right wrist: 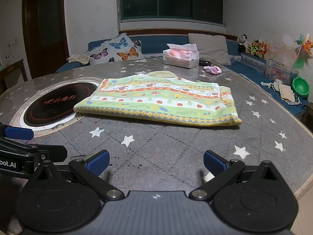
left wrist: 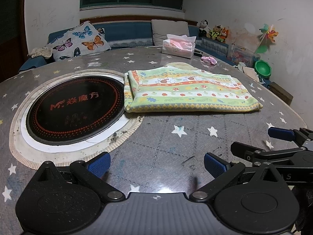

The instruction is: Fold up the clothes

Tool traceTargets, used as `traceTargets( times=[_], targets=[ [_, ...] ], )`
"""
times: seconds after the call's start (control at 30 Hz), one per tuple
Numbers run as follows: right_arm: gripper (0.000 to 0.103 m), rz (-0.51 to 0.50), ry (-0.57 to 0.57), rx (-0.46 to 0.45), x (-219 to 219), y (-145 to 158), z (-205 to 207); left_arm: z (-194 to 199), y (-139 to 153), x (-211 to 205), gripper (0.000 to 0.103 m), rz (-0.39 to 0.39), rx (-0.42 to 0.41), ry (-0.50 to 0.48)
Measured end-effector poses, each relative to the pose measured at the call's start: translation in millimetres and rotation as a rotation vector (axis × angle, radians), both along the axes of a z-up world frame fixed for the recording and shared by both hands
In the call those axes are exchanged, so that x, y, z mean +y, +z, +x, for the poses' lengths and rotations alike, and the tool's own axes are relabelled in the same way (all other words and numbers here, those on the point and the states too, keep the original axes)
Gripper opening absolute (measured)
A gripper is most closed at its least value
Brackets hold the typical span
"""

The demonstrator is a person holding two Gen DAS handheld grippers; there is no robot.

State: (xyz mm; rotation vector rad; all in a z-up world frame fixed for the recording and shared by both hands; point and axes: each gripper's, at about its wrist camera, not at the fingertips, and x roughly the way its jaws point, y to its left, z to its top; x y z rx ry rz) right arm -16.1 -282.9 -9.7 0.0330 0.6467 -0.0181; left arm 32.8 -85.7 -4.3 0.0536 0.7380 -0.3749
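Observation:
A folded green, white and orange patterned cloth (left wrist: 187,90) lies flat on the grey star-print table, its left edge over the rim of the black round cooktop. It also shows in the right wrist view (right wrist: 160,99). My left gripper (left wrist: 157,165) is open and empty, low over the table in front of the cloth. My right gripper (right wrist: 156,164) is open and empty, also in front of the cloth. The right gripper's finger (left wrist: 281,134) shows at the right of the left wrist view. The left gripper's finger (right wrist: 18,133) shows at the left of the right wrist view.
A black round cooktop (left wrist: 76,107) is set into the table (left wrist: 176,146) at left. A tissue box (left wrist: 179,46) and a pink scrunchie (left wrist: 209,60) sit at the far edge. A pale cloth (left wrist: 182,65) lies behind the folded one. A sofa with cushions is beyond.

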Motion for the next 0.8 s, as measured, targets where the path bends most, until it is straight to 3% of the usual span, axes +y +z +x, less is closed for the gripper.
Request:
traceTargets(
  times=[0.8],
  targets=[
    [0.103,-0.021,-0.007,0.006,2.2,-1.3,2.0,0.4,-1.4,1.1,0.103,0.0,0.002,0.004]
  ],
)
